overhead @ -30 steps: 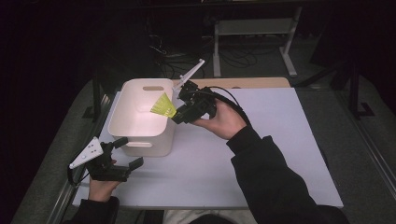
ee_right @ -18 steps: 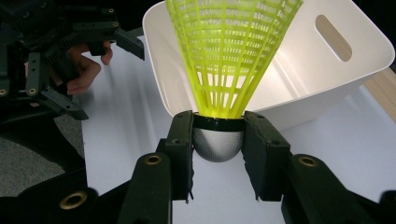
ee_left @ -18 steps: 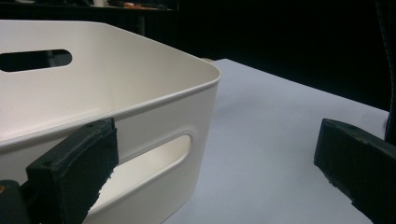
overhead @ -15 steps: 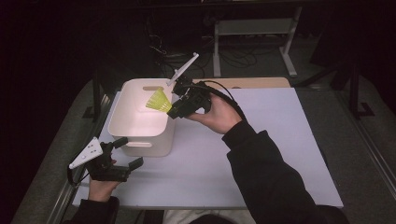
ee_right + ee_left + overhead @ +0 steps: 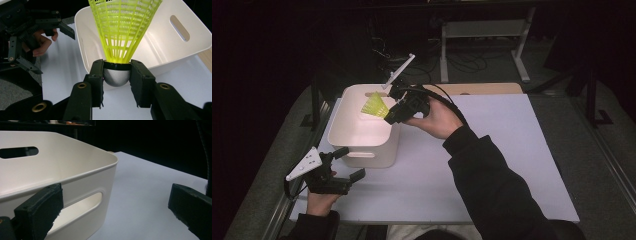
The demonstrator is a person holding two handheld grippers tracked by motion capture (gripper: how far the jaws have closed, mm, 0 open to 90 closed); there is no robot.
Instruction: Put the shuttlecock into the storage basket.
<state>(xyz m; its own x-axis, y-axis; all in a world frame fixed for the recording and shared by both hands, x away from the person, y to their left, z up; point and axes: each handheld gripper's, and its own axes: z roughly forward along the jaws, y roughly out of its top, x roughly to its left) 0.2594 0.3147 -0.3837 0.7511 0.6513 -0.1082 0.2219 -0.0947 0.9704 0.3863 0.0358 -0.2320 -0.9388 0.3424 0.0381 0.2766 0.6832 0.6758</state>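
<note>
The yellow shuttlecock (image 5: 122, 32) was clamped by its silver cork between the fingers (image 5: 100, 82) of the right gripper (image 5: 116, 80). In the right gripper view its long axis ran nearly straight up the frame, the cork at the bottom centre and the open mesh skirt flaring toward the top edge. In the high view the shuttlecock (image 5: 375, 106) sat just left of centre in the upper half, above the right rim of the white bin (image 5: 362, 135), with the skirt pointing toward the upper left of the frame and the cork toward the lower right, where the right gripper (image 5: 393, 115) held it. The person's right hand (image 5: 437, 117) gripped that tool, the dark sleeve (image 5: 497, 190) running down to the bottom edge.

The bin stood on the pale sheet (image 5: 492, 150) covering the bench (image 5: 592, 165), with slot handles in its walls.

The left gripper (image 5: 346, 162) lay at the lower left of the high view, just in front of the bin, its fingers spread wide and grasping nothing. In the left gripper view the fingers (image 5: 40, 210) framed the bin's near corner (image 5: 110, 170).
</note>
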